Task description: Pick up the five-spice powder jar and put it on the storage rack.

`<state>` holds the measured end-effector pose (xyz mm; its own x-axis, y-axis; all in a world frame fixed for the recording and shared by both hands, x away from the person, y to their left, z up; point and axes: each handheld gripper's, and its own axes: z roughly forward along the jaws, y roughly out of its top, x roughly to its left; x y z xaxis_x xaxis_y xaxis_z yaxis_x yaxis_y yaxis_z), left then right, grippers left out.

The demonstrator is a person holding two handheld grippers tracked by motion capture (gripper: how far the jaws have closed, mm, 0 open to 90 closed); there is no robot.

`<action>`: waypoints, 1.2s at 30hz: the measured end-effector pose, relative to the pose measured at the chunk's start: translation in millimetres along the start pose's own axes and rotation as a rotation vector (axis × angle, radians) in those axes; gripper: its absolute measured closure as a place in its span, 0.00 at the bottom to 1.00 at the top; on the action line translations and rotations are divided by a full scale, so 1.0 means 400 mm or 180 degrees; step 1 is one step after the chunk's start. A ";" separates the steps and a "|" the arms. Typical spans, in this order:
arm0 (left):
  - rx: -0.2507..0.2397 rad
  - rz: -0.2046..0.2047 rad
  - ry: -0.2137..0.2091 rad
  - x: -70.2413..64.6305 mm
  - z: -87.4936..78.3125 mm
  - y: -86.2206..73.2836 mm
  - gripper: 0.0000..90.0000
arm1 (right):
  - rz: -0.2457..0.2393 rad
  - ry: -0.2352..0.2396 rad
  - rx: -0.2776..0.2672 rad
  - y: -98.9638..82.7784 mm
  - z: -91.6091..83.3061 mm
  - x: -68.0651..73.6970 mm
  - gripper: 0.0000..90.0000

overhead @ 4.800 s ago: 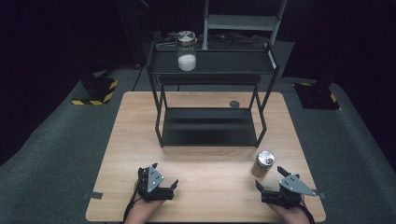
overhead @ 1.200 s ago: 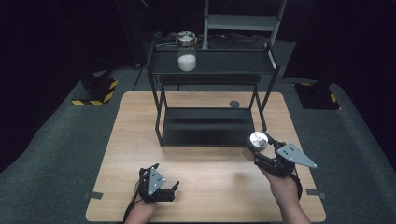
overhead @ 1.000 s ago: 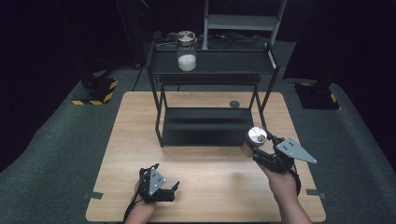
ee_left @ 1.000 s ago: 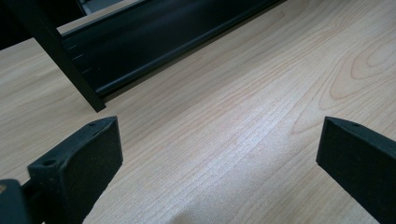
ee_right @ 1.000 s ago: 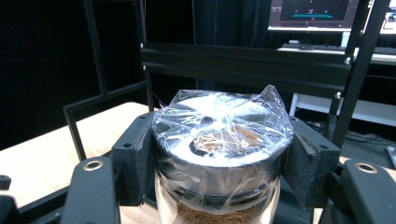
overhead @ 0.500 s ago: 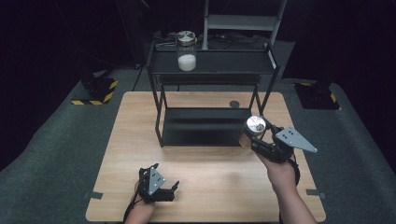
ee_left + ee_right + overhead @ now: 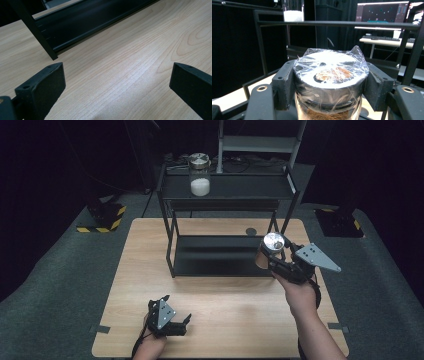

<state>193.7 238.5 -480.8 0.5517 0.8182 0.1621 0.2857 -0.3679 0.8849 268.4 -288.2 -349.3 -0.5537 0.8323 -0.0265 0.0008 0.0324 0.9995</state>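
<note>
A glass jar (image 7: 270,249) with brown powder and a silver, film-wrapped lid hangs in the air by the front right post of the black rack (image 7: 172,247). My right gripper (image 7: 272,257) is shut on the jar, and in the right gripper view its pads (image 7: 284,85) press the jar (image 7: 330,75) just under the lid from both sides. The left gripper (image 7: 169,319) rests near the table's front edge, left of centre. Its jaws stand wide open over bare wood, as the left gripper view (image 7: 117,82) also shows.
A second jar (image 7: 200,180) with white contents stands on the rack's top shelf (image 7: 250,187). The lower shelf (image 7: 220,255) is bare. A small dark disc (image 7: 251,231) lies on the wooden table (image 7: 145,265) behind the rack. Striped floor weights (image 7: 102,217) flank the table.
The right gripper took the jar from the table's front right, lifted it and carried it up and towards the rack's right front post. The left gripper stayed put.
</note>
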 end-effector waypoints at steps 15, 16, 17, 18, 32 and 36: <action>-0.0044 -0.0015 -0.0042 0.006 -0.003 -0.006 0.01 | -0.0049 -0.0042 -0.0159 0.069 0.017 -0.010 0.38; -0.0047 -0.0013 -0.0042 0.007 -0.003 -0.007 0.01 | -0.0056 -0.0046 -0.0167 0.074 0.018 -0.010 0.38; -0.0048 -0.0018 -0.0043 0.008 -0.004 -0.007 0.01 | -0.0064 -0.0050 -0.0178 0.078 0.018 -0.011 0.38; -0.0051 -0.0026 -0.0042 0.008 -0.004 -0.007 0.01 | -0.0072 -0.0054 -0.0193 0.082 0.019 -0.011 0.38; -0.0078 -0.0048 -0.0071 0.014 -0.005 -0.011 0.01 | -0.0152 -0.0078 -0.0312 0.146 0.041 -0.011 0.38; -0.0079 -0.0049 -0.0082 0.015 -0.005 -0.012 0.01 | -0.0165 -0.0088 -0.0338 0.162 0.047 -0.010 0.38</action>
<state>194.2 246.1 -483.1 0.5675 0.8119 0.1373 0.2750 -0.3440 0.8978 286.4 -278.8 -284.8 -0.5276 0.8459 -0.0774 -0.1164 0.0182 0.9930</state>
